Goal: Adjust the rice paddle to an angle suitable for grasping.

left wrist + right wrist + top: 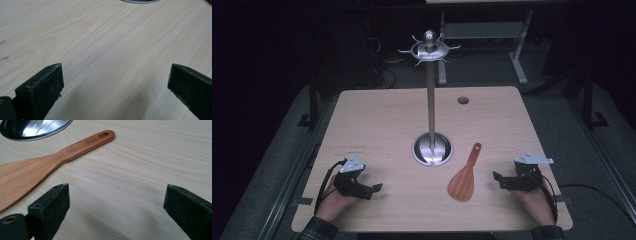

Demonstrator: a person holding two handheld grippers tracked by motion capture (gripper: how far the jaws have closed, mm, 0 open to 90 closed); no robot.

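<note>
Left gripper rested low on surface, jaws wide, empty, parked. Rack stood mid-surface, hooks up top, likely the destination. Spatula lay flat right of rack base, long axis near-far, blade toward person, handle hole pointing away. Right gripper beside blade, jaws wide, empty, seemingly staged to grab.

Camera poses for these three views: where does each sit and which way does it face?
High view: above the person's side, facing forward-down at the light wooden table; both hands with left gripper and right gripper.
Left gripper view: low, along its open black jaws, over bare tabletop.
Right gripper view: low, along its open jaws toward the flat brown wooden spatula.
Shared: steel utensil stand base.
</note>
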